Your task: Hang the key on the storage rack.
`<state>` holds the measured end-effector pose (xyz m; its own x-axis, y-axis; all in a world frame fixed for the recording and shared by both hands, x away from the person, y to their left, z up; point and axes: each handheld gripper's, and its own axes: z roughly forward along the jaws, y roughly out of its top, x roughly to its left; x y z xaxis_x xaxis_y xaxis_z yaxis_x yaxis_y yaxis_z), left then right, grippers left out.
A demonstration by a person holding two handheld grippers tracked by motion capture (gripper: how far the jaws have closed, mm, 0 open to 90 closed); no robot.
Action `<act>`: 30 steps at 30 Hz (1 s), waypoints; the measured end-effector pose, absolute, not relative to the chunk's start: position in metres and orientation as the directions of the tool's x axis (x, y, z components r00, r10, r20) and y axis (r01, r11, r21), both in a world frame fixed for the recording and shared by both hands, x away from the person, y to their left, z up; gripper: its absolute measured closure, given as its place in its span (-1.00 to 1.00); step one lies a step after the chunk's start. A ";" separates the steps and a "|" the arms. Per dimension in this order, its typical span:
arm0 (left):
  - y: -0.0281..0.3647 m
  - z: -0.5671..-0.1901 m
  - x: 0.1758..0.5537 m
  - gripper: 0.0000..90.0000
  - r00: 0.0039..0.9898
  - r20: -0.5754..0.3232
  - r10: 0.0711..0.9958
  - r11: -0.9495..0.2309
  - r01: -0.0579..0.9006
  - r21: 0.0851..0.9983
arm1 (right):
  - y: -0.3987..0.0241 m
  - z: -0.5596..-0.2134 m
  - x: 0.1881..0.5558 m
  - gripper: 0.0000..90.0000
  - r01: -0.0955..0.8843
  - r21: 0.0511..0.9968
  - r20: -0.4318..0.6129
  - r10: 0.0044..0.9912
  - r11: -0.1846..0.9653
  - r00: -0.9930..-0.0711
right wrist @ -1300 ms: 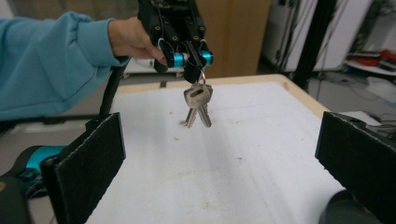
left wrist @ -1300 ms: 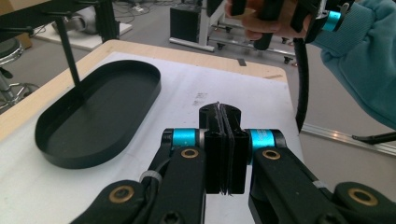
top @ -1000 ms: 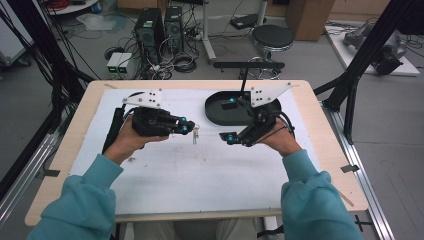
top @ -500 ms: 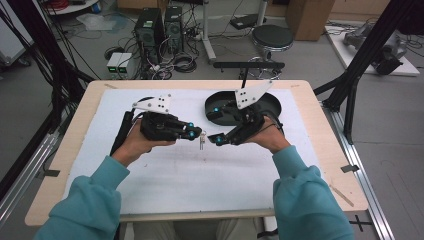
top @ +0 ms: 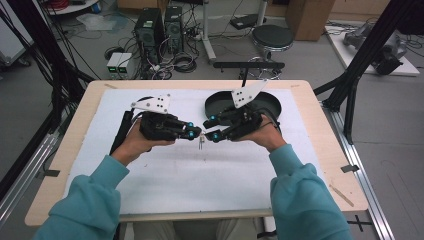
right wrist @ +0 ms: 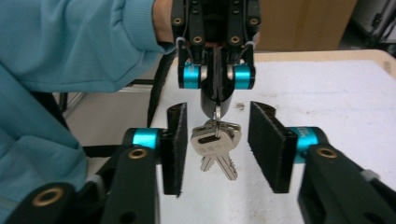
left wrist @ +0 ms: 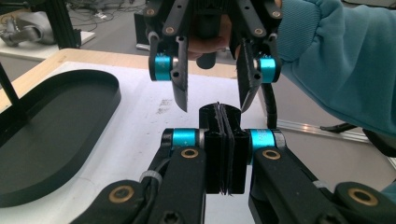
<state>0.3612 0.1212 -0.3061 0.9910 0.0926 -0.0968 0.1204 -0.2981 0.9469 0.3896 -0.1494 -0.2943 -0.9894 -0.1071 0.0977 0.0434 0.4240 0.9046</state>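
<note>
On the white foam-covered wooden table (top: 165, 200), with a shallow black oval plastic tray (top: 270, 102) at the far right, the two hand-held grippers meet tip to tip near the middle. The left gripper (top: 196, 132) is clenched on the ring end of a small bunch of silver metal keys (right wrist: 215, 144), which hangs straight down from its tips, long axis vertical, above the foam. The right gripper (top: 212, 129) faces it from the opposite side; its jaws have just been closing and now stand either side of the key blades, pads not yet touching, so it is the arm placed to take them. The right gripper view shows the keys plainly, centred in the gap and slightly nearer one pad; the left gripper view (left wrist: 224, 140) hides them behind its own shut jaws, showing instead the other gripper's parted tips and the tray off to the side.
</note>
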 end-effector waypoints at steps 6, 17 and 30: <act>0.121 -0.307 0.362 0.96 0.992 -0.096 0.087 -0.296 0.118 0.948 | -0.148 -0.297 0.392 0.50 0.053 0.898 0.112 -0.110 0.436 -0.988; 0.120 -0.308 0.363 0.96 0.992 -0.099 0.079 -0.300 0.118 0.947 | -0.146 -0.299 0.392 0.72 0.063 0.886 0.134 -0.124 0.459 -0.983; 0.121 -0.311 0.365 0.96 0.991 -0.118 0.069 -0.296 0.133 0.946 | -0.143 -0.298 0.388 0.97 0.068 0.872 0.122 -0.081 0.486 -0.989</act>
<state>0.3652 0.1212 -0.3113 0.9906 0.0692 -0.1181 0.1334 -0.2962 0.9458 0.3884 -0.1432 -0.2978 -0.9892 -0.0811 0.1220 0.0677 0.4855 0.8716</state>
